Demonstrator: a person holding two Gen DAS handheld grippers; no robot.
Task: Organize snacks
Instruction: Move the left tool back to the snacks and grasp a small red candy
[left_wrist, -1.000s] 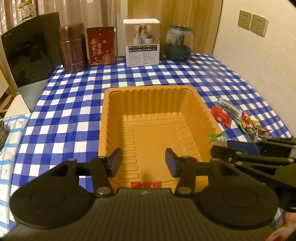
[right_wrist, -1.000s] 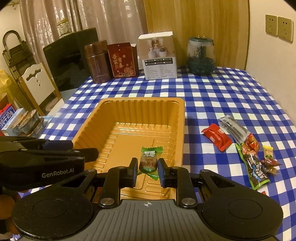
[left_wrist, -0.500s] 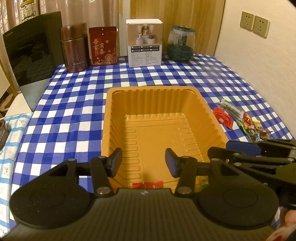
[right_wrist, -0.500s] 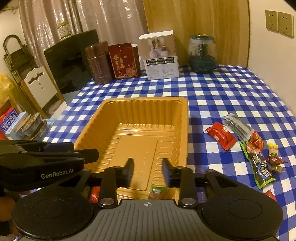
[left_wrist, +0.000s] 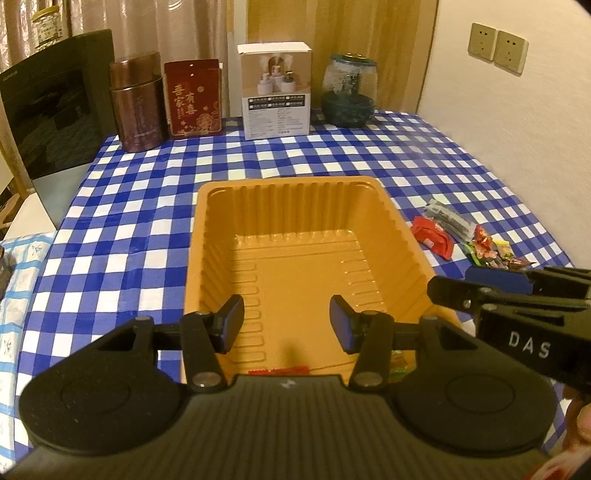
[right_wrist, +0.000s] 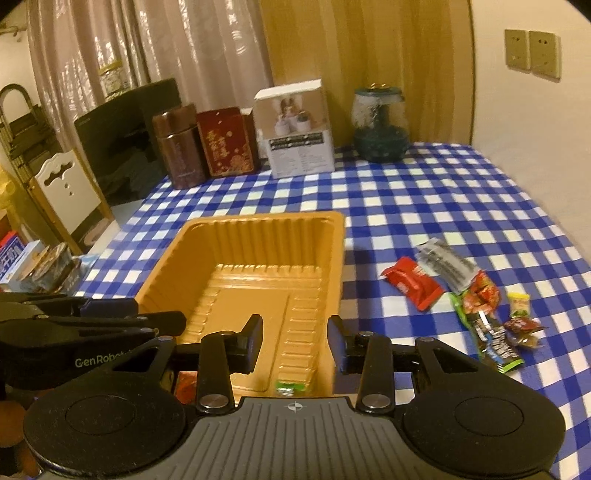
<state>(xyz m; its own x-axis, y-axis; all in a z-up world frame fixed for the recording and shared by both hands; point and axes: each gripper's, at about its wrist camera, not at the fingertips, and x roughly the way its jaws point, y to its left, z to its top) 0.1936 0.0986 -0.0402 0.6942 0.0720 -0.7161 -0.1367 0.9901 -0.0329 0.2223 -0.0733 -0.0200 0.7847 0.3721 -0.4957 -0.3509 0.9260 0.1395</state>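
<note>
On the checked cloth (left_wrist: 155, 206) sits the orange tray (left_wrist: 295, 184), and we see both grippers hanging over its near end. Our left gripper (left_wrist: 286, 323) is released, its jaws apart with only the tray floor showing between them. Our right gripper (right_wrist: 295, 343) is released as well; its jaws have just been opening, and nothing sits between the pads now. A green-wrapped candy (right_wrist: 290, 386) lies on the tray floor at the near end, half hidden under the right gripper's body. From the left wrist we glimpse it at the tray's near right corner, behind a finger. A red wrapper (left_wrist: 279, 370) lies on the tray floor too, at the near edge, mostly covered by the left gripper's body.

Right of the tray, apart from it, the other snacks lie loose on the cloth: a red packet (right_wrist: 412, 282), a silver packet (right_wrist: 445, 262) just beside it, a long green packet (right_wrist: 487, 336) and some small candies (right_wrist: 521, 317) clustered at its side.

Along the far edge of the table stand a brown tin (left_wrist: 136, 103), a red box (left_wrist: 192, 98), a white box (left_wrist: 275, 90) and a glass jar (left_wrist: 349, 90)
</note>
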